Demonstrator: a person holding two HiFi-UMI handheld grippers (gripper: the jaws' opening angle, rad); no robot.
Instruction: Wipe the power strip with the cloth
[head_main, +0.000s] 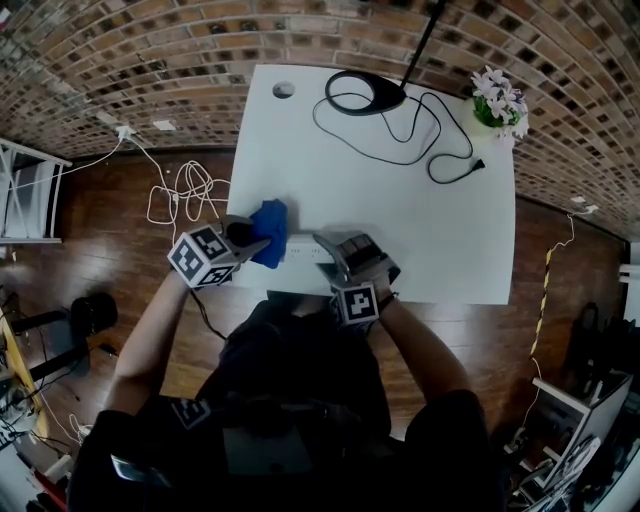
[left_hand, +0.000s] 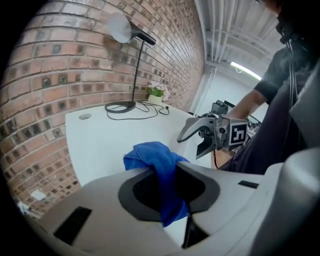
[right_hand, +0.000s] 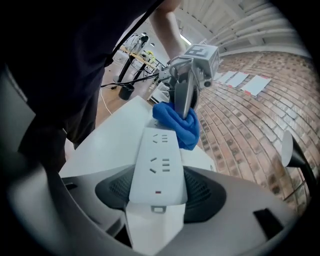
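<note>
Wiping step was in hand. Left gripper (head_main: 248, 240) jaws were clamped on the blue cloth (head_main: 270, 228), which sat bunched at the 9 o'clock end of the white power strip (head_main: 303, 250). It was probably touching the strip, but contact was hard to confirm. Right gripper (head_main: 338, 252) jaws were clamped on the strip's 3 o'clock end, by the table (head_main: 420, 200) edge at 6 o'clock. Next move called for dragging the cloth toward 3 o'clock over the sockets with the strip held steady.

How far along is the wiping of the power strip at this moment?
Done: the left gripper is shut on the blue cloth, and the right gripper is shut on the power strip. In hand: the cloth lies against the strip's far end, beyond the sockets. Left: the socket face nearer the right gripper is uncovered; whether it was wiped already cannot be told.
</note>
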